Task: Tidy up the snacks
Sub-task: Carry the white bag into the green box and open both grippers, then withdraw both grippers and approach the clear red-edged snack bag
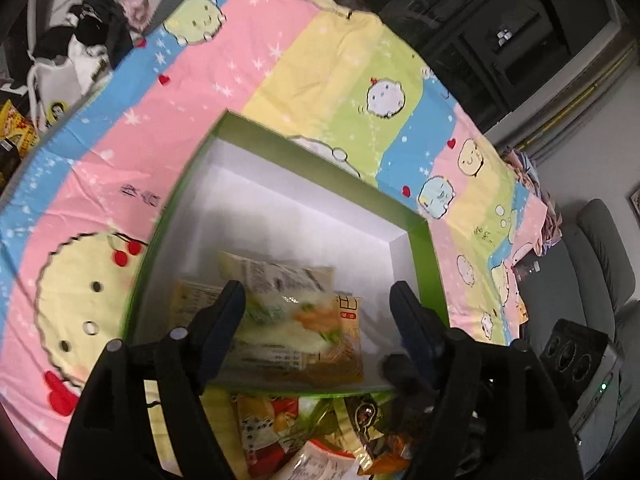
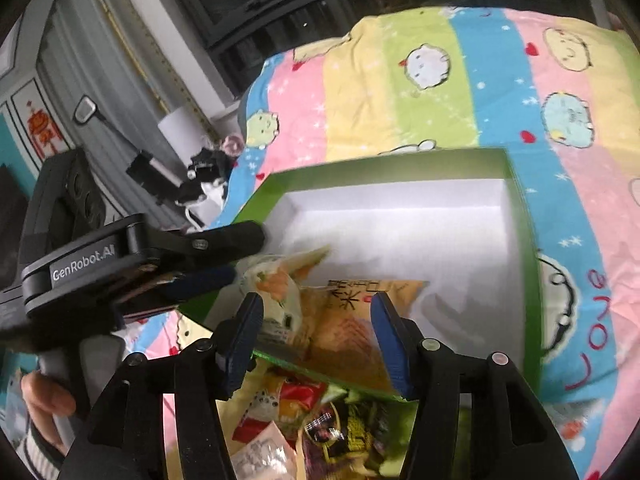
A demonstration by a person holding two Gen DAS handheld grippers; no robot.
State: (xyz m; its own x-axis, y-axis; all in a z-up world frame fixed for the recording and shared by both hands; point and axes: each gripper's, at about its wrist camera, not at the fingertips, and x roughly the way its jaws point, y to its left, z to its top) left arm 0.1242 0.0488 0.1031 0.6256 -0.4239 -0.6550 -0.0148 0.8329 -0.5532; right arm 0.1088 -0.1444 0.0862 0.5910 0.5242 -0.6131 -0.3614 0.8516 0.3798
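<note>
Both jaws spread: left gripper point(image 1: 318, 320) and right gripper point(image 2: 316, 336) each straddle 2 light, crinkly, slippery snack packets point(image 1: 296, 320) in the green box point(image 1: 280, 140), pinching nothing. Best taken by a sealed edge.

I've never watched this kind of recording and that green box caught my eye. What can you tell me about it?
The box is a shallow, open rectangular tray, seemingly cardboard, green on rim and outer walls, plain white inside. It sits flat on a cartoon-print sheet. Most of its floor is bare; two snack packets lie at the near end, a pale one overlapping an orange one. More snacks are heaped just outside its near wall. Both grippers hang open over that end.
</note>
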